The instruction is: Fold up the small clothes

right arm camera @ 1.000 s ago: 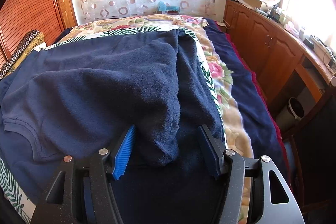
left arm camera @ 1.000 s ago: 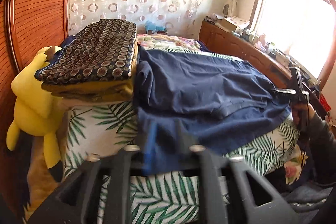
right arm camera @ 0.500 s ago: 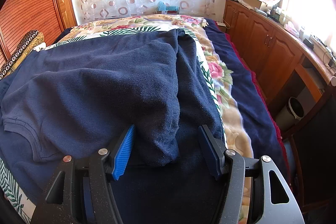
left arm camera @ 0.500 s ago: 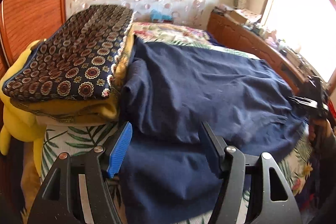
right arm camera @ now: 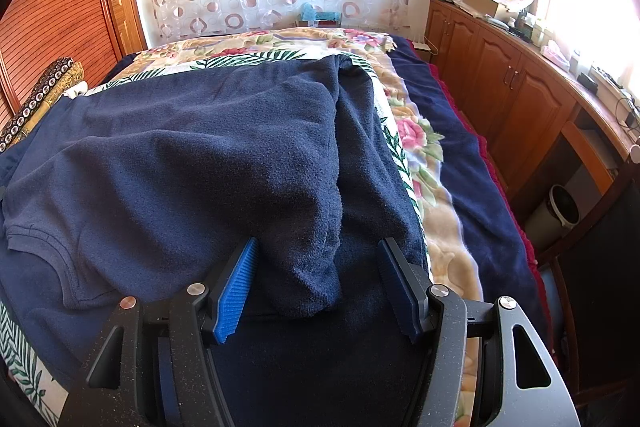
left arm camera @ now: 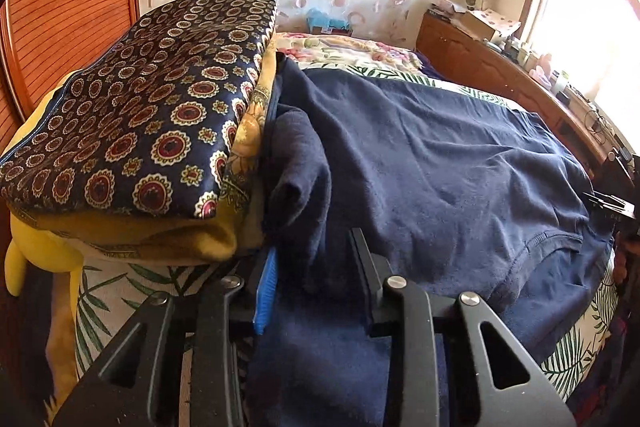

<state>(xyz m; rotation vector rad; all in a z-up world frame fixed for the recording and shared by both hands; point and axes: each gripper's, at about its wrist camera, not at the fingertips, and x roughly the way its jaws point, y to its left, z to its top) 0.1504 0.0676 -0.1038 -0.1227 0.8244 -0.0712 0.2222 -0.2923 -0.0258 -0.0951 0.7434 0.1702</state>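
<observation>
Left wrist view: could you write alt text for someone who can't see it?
Black tongs with one blue pad straddle a bunched fold of a navy shirt spread on a leaf-print bedspread. To the left sits a stack of folded clothes topped by a navy medallion-print piece, with a yellow plush toy beneath.

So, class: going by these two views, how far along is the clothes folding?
Done: a pile of folded clothes sits at the bed's edge. In hand: the navy shirt lies spread out, a sleeve bunched between the open jaws of the left gripper and another between those of the right gripper. Left: folding and stacking it.
</observation>
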